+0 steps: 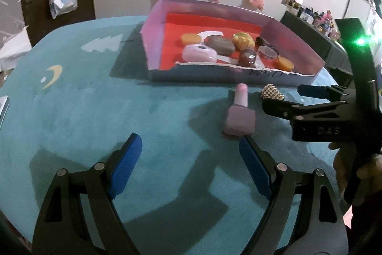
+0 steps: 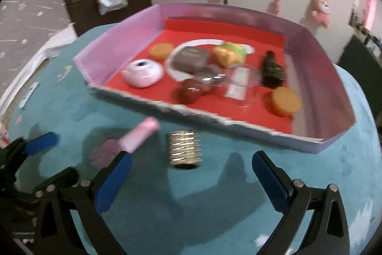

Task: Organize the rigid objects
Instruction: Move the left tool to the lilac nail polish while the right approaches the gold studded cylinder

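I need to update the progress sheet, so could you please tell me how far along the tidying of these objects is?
Mostly done: the shallow box already holds several items. In hand: nothing; the left hand-held gripper and the right hand-held gripper both stand open and empty. Left: the pink nail polish bottle and the studded gold cylinder, both lying on the teal mat in front of the box.

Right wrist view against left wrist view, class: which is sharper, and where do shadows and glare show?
Left wrist view: sharp, nail polish bottle crisp; green glare at the right edge; gripper shadows on the teal cloth. Right wrist view: motion-blurred, the bottle and box smeared; both bent by fisheye.
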The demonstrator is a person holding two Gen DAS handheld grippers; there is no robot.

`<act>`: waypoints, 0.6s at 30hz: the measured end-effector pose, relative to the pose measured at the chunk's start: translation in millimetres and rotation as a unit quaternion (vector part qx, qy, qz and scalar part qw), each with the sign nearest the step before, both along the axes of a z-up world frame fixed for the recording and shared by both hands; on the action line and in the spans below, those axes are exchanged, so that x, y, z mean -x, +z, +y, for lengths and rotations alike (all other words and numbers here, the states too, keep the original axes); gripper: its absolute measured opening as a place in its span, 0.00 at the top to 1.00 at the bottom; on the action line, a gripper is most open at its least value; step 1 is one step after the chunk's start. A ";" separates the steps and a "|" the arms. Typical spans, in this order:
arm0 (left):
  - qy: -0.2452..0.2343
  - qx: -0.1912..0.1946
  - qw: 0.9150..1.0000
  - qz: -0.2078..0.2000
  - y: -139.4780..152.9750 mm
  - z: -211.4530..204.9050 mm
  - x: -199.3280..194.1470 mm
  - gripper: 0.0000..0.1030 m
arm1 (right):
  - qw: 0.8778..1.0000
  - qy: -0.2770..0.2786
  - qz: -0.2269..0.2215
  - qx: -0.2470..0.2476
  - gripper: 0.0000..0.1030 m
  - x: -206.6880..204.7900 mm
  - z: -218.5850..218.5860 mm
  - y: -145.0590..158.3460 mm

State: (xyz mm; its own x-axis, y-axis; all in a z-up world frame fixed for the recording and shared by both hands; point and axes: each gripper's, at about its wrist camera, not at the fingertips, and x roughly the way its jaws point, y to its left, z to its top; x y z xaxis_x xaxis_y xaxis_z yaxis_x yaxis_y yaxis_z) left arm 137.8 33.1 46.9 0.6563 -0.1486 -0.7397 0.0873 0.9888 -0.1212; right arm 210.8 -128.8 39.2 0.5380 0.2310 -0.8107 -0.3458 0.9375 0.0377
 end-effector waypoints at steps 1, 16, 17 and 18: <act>-0.006 -0.003 1.000 0.001 0.3 -4.3 -2.8 0.19 | 1.000 -0.002 0.002 0.000 0.00 -1.9 -2.9 -1.5; -0.054 -0.044 0.997 0.022 -7.0 -39.3 -36.3 0.20 | 0.998 0.050 0.016 -0.030 0.15 -10.5 -9.9 -5.2; -0.057 -0.041 0.997 0.023 -7.4 -39.4 -37.9 0.20 | 0.998 0.050 0.017 -0.033 0.16 -11.1 -10.4 -5.4; -0.060 -0.038 0.997 0.025 -8.1 -39.6 -38.9 0.25 | 0.998 0.050 0.018 -0.037 0.17 -12.5 -11.4 -5.5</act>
